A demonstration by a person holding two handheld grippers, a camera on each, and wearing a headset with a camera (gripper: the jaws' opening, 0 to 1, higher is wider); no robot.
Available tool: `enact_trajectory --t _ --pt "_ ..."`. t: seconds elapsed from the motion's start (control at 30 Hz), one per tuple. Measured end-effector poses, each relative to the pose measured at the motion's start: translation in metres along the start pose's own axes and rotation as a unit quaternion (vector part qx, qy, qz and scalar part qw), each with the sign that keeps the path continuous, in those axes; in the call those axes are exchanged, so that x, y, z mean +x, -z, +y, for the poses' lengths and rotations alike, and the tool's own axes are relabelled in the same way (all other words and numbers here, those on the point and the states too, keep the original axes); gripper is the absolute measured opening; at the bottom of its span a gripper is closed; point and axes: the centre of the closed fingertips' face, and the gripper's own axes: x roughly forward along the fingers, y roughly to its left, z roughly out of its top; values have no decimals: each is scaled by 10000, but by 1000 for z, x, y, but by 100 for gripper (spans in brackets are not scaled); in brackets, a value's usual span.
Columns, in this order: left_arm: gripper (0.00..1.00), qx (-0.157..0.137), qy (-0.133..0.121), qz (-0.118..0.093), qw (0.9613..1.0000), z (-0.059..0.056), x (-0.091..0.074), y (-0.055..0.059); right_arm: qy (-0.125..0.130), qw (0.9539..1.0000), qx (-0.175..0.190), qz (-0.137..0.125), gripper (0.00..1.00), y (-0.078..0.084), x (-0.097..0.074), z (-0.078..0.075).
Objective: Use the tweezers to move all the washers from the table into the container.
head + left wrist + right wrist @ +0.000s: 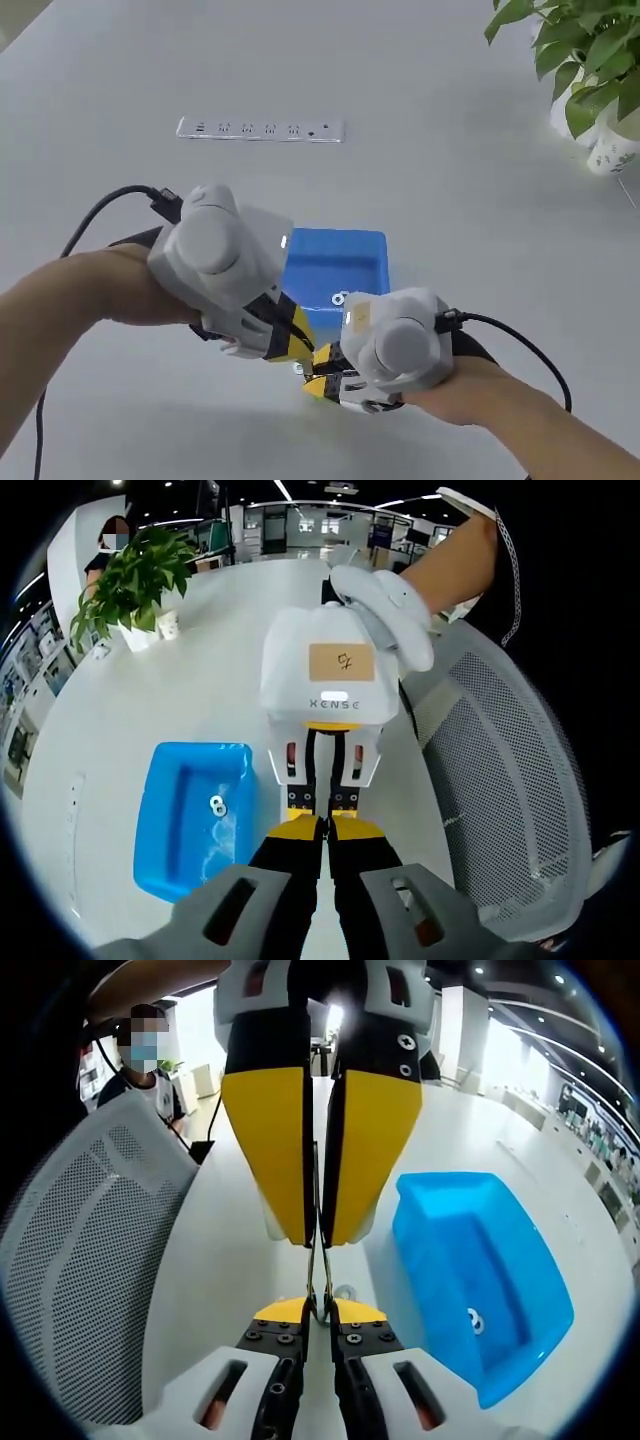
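My left gripper (pixel 300 335) and right gripper (pixel 320 372) meet tip to tip just in front of the blue container (pixel 335 262). In the right gripper view, thin metal tweezers (pixel 316 1270) run from my right gripper (pixel 318 1312) up between the left gripper's (pixel 320 1240) yellow jaws. Both are shut on the tweezers. One washer (pixel 340 298) lies inside the container (pixel 500 1260), and the washer (pixel 476 1320) also appears in the right gripper view. A small pale ring (pixel 343 1290), perhaps a washer, lies on the table by the tweezers. In the left gripper view, my left gripper (pixel 326 828) faces the right gripper (pixel 322 802).
A white power strip (pixel 260 130) lies further back on the table. A potted plant (pixel 590 70) stands at the back right corner. A white mesh chair (pixel 500 780) sits beside the table edge. A person (pixel 140 1060) stands in the background.
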Motion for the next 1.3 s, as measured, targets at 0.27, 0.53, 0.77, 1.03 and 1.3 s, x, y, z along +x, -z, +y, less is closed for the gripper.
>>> enact_trajectory --t 0.27,0.53,0.77,1.03,1.3 --pt "6 -21 -39 -34 10000 1 -4 -3 33 10000 -39 -6 10 -3 -3 -2" --pt "6 -34 -102 -105 9999 3 -12 -8 43 9999 -87 -30 10 -11 -9 -5" --pt "6 -39 -107 -117 9999 3 -21 -16 5 9999 -116 -41 10 -20 -16 -5" --pt "6 35 -157 -103 9998 5 -34 -26 71 9998 -172 -104 10 -32 -25 -11" --pt "6 88 -169 -49 9998 9 -43 -31 103 9996 -232 -159 10 -42 -31 -17"
